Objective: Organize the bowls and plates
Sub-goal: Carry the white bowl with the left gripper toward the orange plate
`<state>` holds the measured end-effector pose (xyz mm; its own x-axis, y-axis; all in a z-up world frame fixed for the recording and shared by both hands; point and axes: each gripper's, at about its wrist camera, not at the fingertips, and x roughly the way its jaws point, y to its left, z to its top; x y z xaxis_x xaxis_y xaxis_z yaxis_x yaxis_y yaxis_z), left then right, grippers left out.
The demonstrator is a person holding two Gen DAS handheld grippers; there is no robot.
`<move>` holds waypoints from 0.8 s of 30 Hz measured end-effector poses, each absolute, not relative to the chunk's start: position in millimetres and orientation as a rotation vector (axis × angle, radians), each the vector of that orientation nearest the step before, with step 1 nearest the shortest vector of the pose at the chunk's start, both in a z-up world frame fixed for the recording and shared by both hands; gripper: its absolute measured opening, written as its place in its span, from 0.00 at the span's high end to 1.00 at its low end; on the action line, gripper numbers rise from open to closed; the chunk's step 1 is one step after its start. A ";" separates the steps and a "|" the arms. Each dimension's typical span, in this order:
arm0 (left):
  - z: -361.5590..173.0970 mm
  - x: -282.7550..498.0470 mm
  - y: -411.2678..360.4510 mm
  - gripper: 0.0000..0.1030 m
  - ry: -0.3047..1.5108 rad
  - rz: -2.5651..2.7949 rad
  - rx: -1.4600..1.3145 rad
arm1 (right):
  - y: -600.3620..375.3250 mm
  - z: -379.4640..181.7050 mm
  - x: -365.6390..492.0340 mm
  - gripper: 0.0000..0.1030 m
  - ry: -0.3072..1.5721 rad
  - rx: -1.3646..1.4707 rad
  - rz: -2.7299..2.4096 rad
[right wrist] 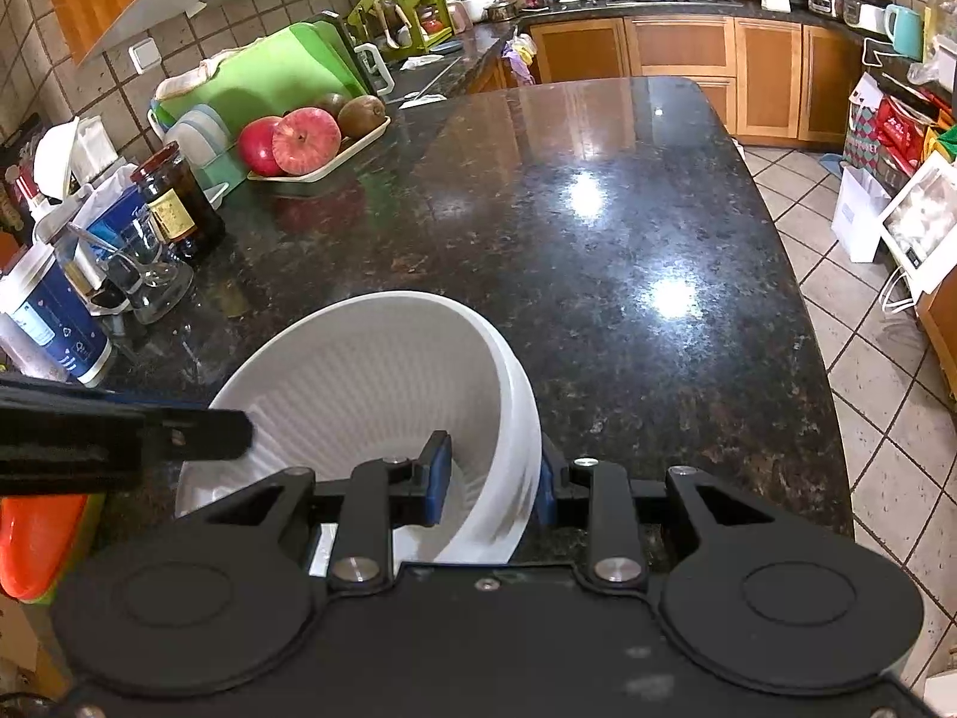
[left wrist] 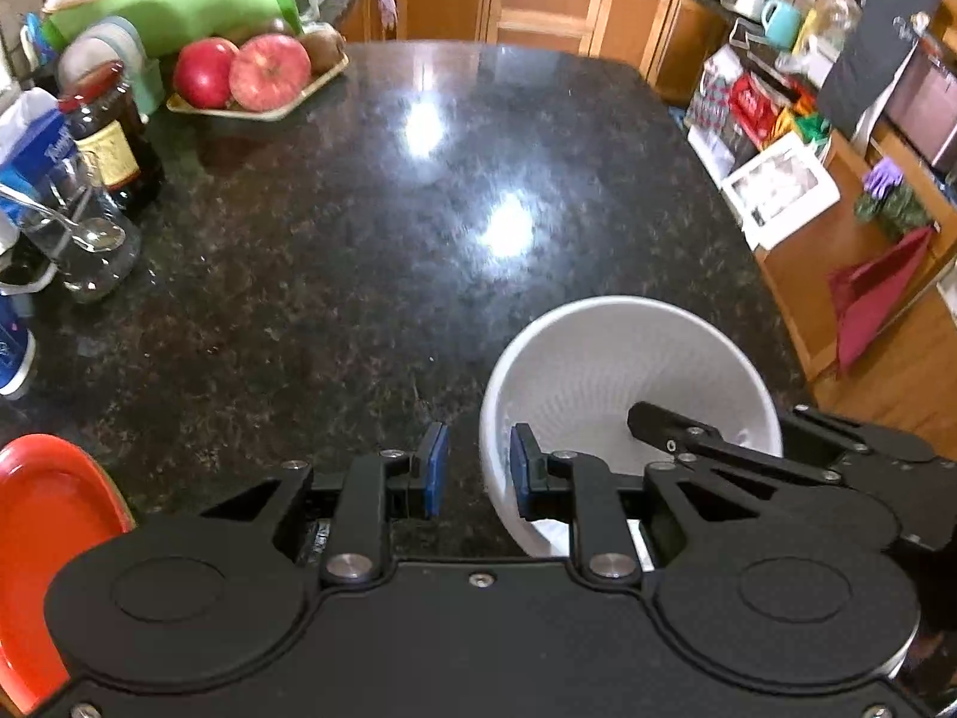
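The white bowl is held tipped above the dark bench, its wall at about 3 o'clock pinched by the right gripper, one pad inside, one outside. The left gripper is set astride the opposite rim, jaws parted, not pressing as far as can be told. Looks like a handover or a two-handed carry is underway. Next, probably, the bowl gets taken toward the orange plate at 9 o'clock and set down gently.
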<state>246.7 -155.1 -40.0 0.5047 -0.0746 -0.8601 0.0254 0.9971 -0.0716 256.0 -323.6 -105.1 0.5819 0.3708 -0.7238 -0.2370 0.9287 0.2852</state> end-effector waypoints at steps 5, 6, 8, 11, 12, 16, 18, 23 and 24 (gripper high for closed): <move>-53.6 258.8 -163.9 0.71 1.096 -0.041 -0.039 | -320.5 -106.1 256.5 0.70 0.884 0.155 0.363; -56.2 260.6 -165.9 0.71 1.103 -0.038 -0.035 | -319.8 -106.3 256.7 0.70 0.887 0.153 0.366; -59.9 263.1 -168.2 0.71 1.117 -0.031 -0.036 | -318.6 -106.8 256.8 0.71 0.891 0.149 0.373; -60.7 263.1 -171.0 0.68 1.116 -0.025 -0.035 | -318.0 -106.7 256.4 0.73 0.891 0.141 0.377; -60.4 262.5 -170.6 0.68 1.115 -0.025 -0.036 | -317.8 -106.7 256.6 0.73 0.892 0.141 0.378; -60.2 263.6 -168.8 0.67 1.117 -0.023 -0.047 | -317.4 -105.8 257.5 0.75 0.896 0.133 0.381; -60.5 265.2 -169.5 0.67 1.114 -0.022 -0.051 | -316.7 -105.6 258.6 0.75 0.899 0.131 0.382; -60.3 266.8 -167.9 0.67 1.106 -0.020 -0.061 | -319.4 -104.2 262.2 0.75 0.919 0.145 0.386; -60.2 266.8 -167.6 0.67 1.104 -0.019 -0.063 | -320.0 -103.6 262.1 0.75 0.915 0.140 0.382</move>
<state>266.8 -167.6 -60.2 0.4499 -0.0470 -0.8918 -0.0159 0.9980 -0.0606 262.1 -320.0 -103.6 0.5479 0.3802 -0.7451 -0.2622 0.9239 0.2787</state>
